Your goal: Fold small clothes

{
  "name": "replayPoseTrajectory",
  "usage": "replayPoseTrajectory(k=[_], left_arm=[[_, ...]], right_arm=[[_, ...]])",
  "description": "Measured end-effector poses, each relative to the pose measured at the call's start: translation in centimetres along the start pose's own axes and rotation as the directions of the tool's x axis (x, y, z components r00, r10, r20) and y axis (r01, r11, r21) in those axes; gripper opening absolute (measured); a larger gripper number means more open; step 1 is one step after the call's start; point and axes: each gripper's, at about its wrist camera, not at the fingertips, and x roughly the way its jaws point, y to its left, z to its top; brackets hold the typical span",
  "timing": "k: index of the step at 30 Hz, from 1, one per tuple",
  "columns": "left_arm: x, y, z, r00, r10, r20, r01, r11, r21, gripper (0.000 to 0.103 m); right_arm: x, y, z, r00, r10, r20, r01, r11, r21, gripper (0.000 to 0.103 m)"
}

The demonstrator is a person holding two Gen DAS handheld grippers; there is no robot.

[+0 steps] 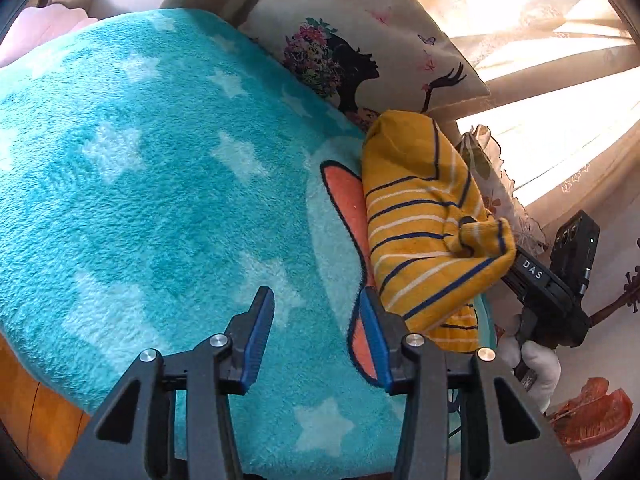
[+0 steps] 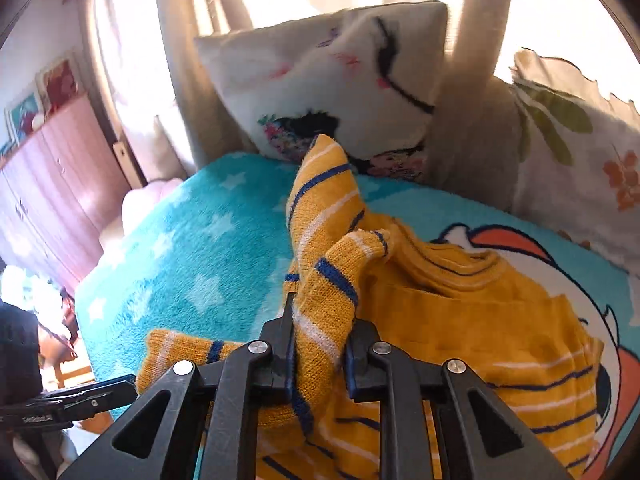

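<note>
Right gripper (image 2: 320, 344) clamped on mustard-yellow knitted striped sweater (image 2: 460, 320), lifted over turquoise star-patterned fleece blanket (image 1: 140, 160); left gripper (image 1: 316, 344) released, empty.

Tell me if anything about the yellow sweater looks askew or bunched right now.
Yes. The yellow striped sweater lies crumpled on the turquoise blanket, not flat. One sleeve is pinched in the right gripper and lifted, twisting upward. The left gripper stands open beside the sweater, holding nothing.

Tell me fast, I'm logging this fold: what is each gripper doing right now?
Left gripper: open, holding nothing, above the blue blanket.
Right gripper: closed on the yellow striped sweater.
</note>
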Motion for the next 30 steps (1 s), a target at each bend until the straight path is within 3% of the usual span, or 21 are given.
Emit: replayPoseTrajectory(k=[5,8,10,13,15,20,23,24,27,30], left_arm=[[3.3,-3.6,-0.7,0.997,-0.022,-0.077,0.027,0.998,0.059,0.043],[5.5,-5.8,-1.0,0.992,-0.028,-0.126,0.040,0.994,0.100,0.043],[6.6,-7.4,-1.3,0.989,-0.026,-0.148,0.046,0.990,0.135,0.043],[7.4,-9.8,-1.5,0.986,-0.023,-0.164,0.055,0.979,0.194,0.046],[7.9,-11.1,-1.6,0.986,-0.013,-0.167,0.053,0.971,0.232,0.049],[10.5,-13.1,-2.0,0.981,0.017,-0.195,0.040,0.958,0.286,0.052],[12.6,-13.0,-3.2,0.968,0.057,-0.244,0.019,0.953,0.301,0.056],[13.3,-12.9,-3.7,0.964,0.076,-0.255,0.006,0.952,0.306,0.058],[13.6,-13.2,-4.6,0.972,0.100,-0.212,-0.021,0.938,0.347,0.061],[13.1,-13.6,-5.2,0.974,0.106,-0.202,-0.024,0.928,0.371,0.061]], right_arm=[[-5.3,-9.2,-3.8,0.998,-0.046,0.036,0.039,0.981,0.193,0.019],[-6.4,-13.2,-6.7,0.996,-0.084,0.008,0.079,0.958,0.275,0.019],[-6.3,-15.4,-8.5,0.998,-0.066,-0.010,0.066,0.940,0.334,0.019],[-6.8,-16.6,-10.2,1.000,0.001,0.031,-0.013,0.926,0.378,0.021],[-7.4,-16.3,-10.4,0.999,-0.005,0.046,-0.011,0.934,0.357,0.022],[-9.1,-16.4,-10.7,0.992,-0.121,0.039,0.102,0.942,0.319,0.029],[-12.6,-15.6,-10.4,0.960,-0.264,0.095,0.220,0.918,0.329,0.034],[-13.9,-15.3,-10.2,0.952,-0.277,0.130,0.223,0.919,0.326,0.035],[-16.5,-13.4,-9.1,0.956,-0.185,0.227,0.109,0.944,0.311,0.035],[-15.8,-11.6,-7.6,0.967,0.034,0.251,-0.108,0.951,0.289,0.035]])
